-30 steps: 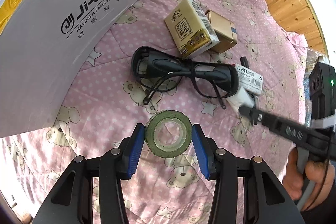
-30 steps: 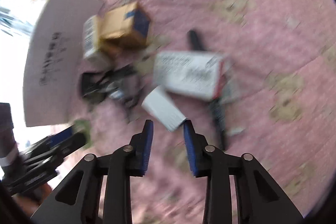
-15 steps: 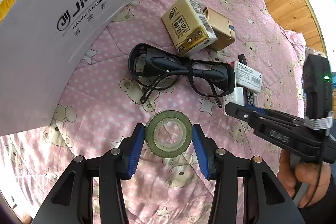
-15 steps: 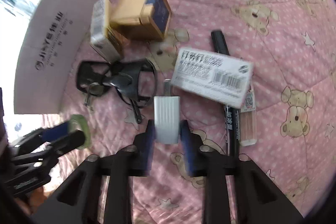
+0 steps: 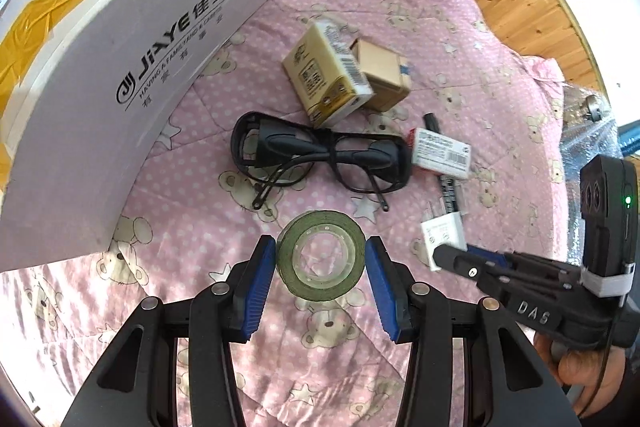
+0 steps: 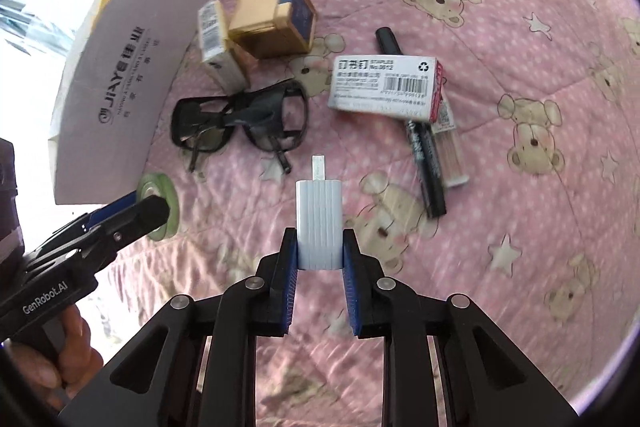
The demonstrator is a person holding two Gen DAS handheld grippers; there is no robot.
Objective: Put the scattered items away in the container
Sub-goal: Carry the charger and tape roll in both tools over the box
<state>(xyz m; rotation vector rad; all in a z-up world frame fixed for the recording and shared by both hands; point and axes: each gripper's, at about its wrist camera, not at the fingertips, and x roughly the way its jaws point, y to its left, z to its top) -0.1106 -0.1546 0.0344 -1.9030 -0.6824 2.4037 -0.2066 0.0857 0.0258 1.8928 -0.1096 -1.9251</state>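
Pink teddy-bear quilt (image 5: 192, 227) fills my left view, white box (image 5: 132, 87) bordering its left edge; my left gripper (image 5: 320, 265) stands spread around the flat green tape roll (image 5: 320, 255). From my right view, my right gripper (image 6: 320, 261) clamps the white charger (image 6: 319, 223), prongs pointing away toward the black glasses (image 6: 240, 123).

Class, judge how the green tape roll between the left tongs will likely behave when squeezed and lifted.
The green tape roll lies flat, so it probably won't roll. Its hollow ring looks stiff and light. The left tongs straddle it, open; its curved edge might slip.
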